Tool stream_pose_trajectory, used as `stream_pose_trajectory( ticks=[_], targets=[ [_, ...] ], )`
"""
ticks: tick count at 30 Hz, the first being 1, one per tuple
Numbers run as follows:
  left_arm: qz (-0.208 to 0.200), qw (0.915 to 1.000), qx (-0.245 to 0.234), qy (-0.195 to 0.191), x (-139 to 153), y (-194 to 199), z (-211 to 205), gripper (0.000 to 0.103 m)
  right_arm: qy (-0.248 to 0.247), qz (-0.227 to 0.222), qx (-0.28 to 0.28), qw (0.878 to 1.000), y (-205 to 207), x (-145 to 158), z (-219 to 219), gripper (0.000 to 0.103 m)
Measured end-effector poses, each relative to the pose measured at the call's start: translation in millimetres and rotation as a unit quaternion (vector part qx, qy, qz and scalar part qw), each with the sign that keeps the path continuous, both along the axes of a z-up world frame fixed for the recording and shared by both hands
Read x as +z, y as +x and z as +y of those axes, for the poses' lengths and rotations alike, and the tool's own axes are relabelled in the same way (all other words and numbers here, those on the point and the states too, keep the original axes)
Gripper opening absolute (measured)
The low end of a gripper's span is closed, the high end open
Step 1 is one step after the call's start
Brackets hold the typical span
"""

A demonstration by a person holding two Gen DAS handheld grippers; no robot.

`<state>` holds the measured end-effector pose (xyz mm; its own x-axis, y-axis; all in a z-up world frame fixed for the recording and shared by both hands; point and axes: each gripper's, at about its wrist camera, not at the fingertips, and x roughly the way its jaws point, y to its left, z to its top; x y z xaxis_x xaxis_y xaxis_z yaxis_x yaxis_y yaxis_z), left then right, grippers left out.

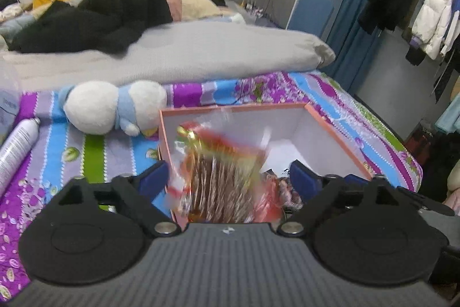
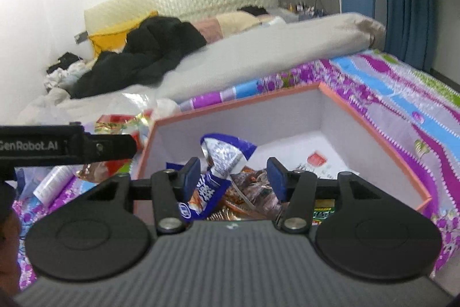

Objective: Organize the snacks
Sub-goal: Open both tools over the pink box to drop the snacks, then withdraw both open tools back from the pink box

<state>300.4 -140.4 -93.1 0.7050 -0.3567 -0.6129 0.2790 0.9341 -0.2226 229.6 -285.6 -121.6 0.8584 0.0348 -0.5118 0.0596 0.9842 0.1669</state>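
Note:
A pink-rimmed cardboard box [image 1: 330, 128] with a white inside sits on the flowered bedsheet. My left gripper [image 1: 228, 177] is open wide over its near left corner. A blurred red and gold snack bag [image 1: 221, 171] hangs between the blue pads without touching them. In the right wrist view my right gripper [image 2: 234, 177] is open over the same box [image 2: 373, 131]. A crumpled blue and white packet [image 2: 218, 163] stands between its pads and leans by the left one. Brown packets [image 2: 253, 192] lie beneath it in the box.
A white and blue plush toy [image 1: 115, 108] and a spray can [image 1: 17, 148] lie left of the box. More snack bags [image 2: 120, 123] sit outside its left wall, under the left gripper's black housing [image 2: 43, 147]. A grey duvet [image 1: 201, 53] lies behind.

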Motion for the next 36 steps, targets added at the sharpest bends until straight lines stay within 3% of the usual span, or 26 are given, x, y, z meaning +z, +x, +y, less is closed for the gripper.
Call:
stream_pose_trajectory(
  ticks=[16, 25, 36],
  targets=[
    [-0.027, 0.9992, -0.029, 0.011, 42.5, -69.4, 3.4, 0.101, -0.001, -0.037, -0.012, 0.999, -62.4, 34.5, 5.8, 0.054],
    [-0.055, 0.9983, -0.014, 0.015, 74.6, -120.5, 20.8, 0.103, -0.005, -0.065, -0.014, 0.998, -107.6, 59.9, 8.4, 0.054],
    [-0.063, 0.9975, 0.016, 0.027, 92.6, -178.1, 53.3, 0.103, -0.019, -0.058, -0.013, 0.998, -154.0, 68.7, 15.7, 0.054]
  ],
)
